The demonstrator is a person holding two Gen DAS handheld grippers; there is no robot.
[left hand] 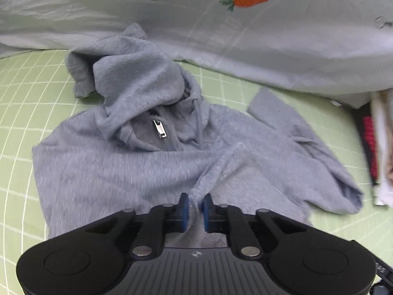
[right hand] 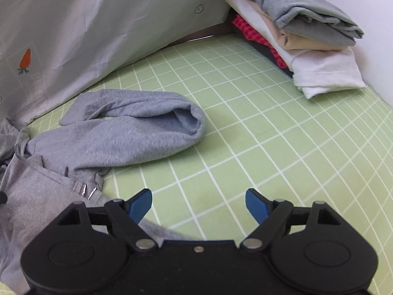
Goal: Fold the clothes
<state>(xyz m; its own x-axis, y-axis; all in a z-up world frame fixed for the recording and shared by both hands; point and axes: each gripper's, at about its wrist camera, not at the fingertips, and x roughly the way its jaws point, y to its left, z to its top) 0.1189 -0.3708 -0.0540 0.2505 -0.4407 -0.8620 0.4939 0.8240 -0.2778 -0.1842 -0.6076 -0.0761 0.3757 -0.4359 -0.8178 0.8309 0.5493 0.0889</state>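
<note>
A grey zip hoodie (left hand: 137,162) lies spread on the green checked sheet (left hand: 22,113), hood toward the far side, zipper pull (left hand: 159,128) at the collar. My left gripper (left hand: 196,209) is shut on a pinched ridge of the hoodie's fabric near its front hem. In the right wrist view the hoodie's sleeve (right hand: 137,132) lies folded over to the left, cuff open toward the right. My right gripper (right hand: 198,202) is open and empty above the sheet, just right of the hoodie's edge.
A pale grey quilt with a carrot print (left hand: 248,1) lies bunched along the far side. A stack of folded clothes (right hand: 302,32) sits at the far right by the white wall. Green sheet (right hand: 282,147) stretches between the sleeve and the stack.
</note>
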